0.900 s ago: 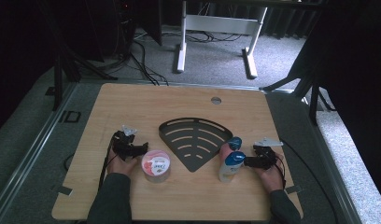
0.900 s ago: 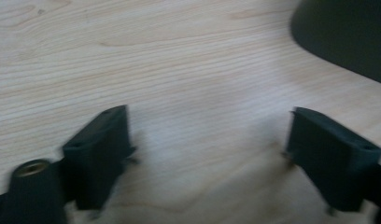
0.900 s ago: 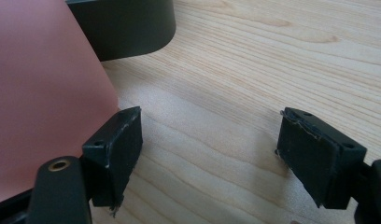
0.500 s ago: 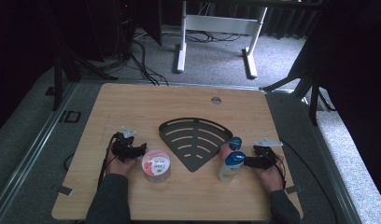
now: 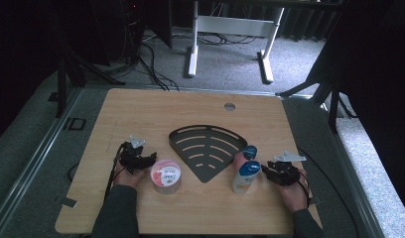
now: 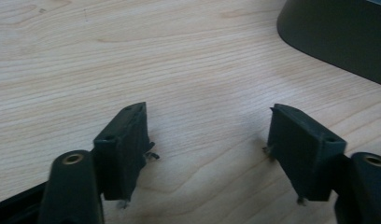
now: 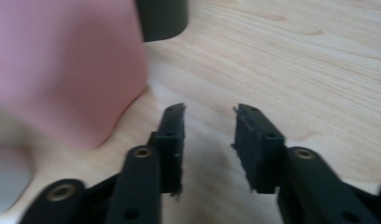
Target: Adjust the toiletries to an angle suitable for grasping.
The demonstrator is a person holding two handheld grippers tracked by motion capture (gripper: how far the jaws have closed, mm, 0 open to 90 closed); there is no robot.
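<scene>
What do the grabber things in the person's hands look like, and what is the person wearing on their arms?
Both are black. The left gripper and right gripper each carry a small grey three-cornered plate on top and trail a thin black cable. Up close, each has two blocky black fingers with small holes, joined to arms with brass-coloured rings. The person wears dark grey sleeves.

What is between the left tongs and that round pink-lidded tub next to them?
Nothing visible. The left tongs stand open just left of the tub, with bare table between their jaws and no object in the short gap.
</scene>
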